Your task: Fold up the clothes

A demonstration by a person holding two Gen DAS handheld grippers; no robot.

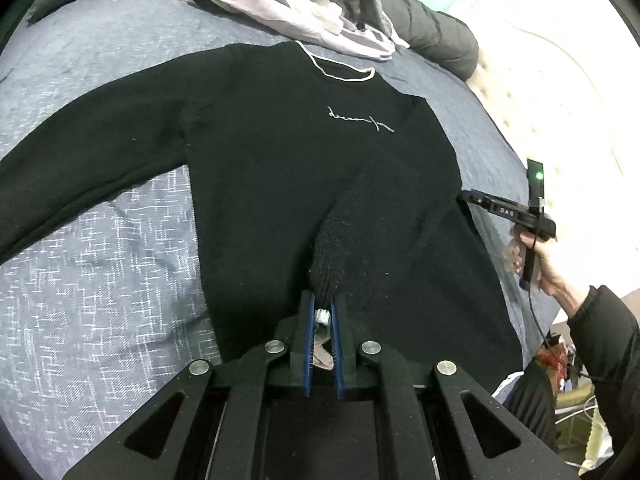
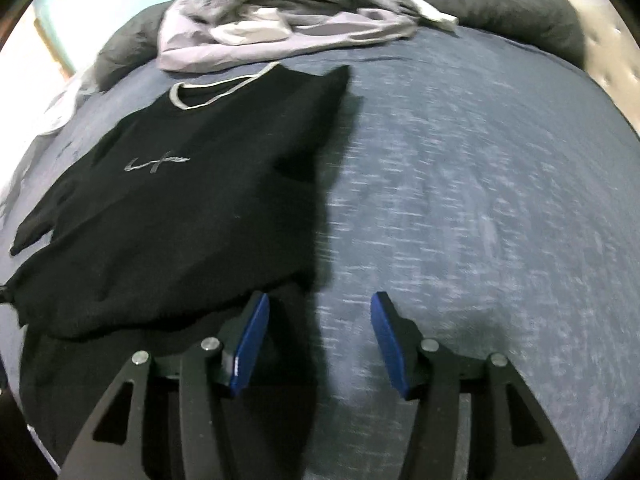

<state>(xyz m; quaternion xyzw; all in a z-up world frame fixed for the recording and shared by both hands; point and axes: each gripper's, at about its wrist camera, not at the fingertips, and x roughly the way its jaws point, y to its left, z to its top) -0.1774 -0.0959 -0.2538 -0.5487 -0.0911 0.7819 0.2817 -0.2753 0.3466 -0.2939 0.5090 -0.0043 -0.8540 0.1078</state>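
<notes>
A black sweater [image 1: 280, 152] with a white-edged collar and small white script lies face up on the blue-grey bedspread [image 1: 100, 260]. One sleeve [image 1: 384, 184] is folded diagonally across the body; its ribbed cuff [image 1: 324, 268] runs into my left gripper [image 1: 323, 304], which is shut on it. The other sleeve [image 1: 80, 160] stretches out to the left. In the blurred right wrist view the sweater [image 2: 180, 208] lies to the left, and my right gripper [image 2: 320, 320] stands open above its right edge and the bedspread [image 2: 480, 200], holding nothing. A hand holds the right gripper [image 1: 464, 197] beside the sweater's right edge.
A heap of lilac and grey clothes [image 1: 300, 4] lies beyond the collar, with a dark puffy jacket [image 1: 436, 32] behind it. A cream quilted headboard [image 1: 560, 100] borders the bed on the right. The person's hand [image 1: 548, 268] and dark sleeve [image 1: 604, 344] are at right.
</notes>
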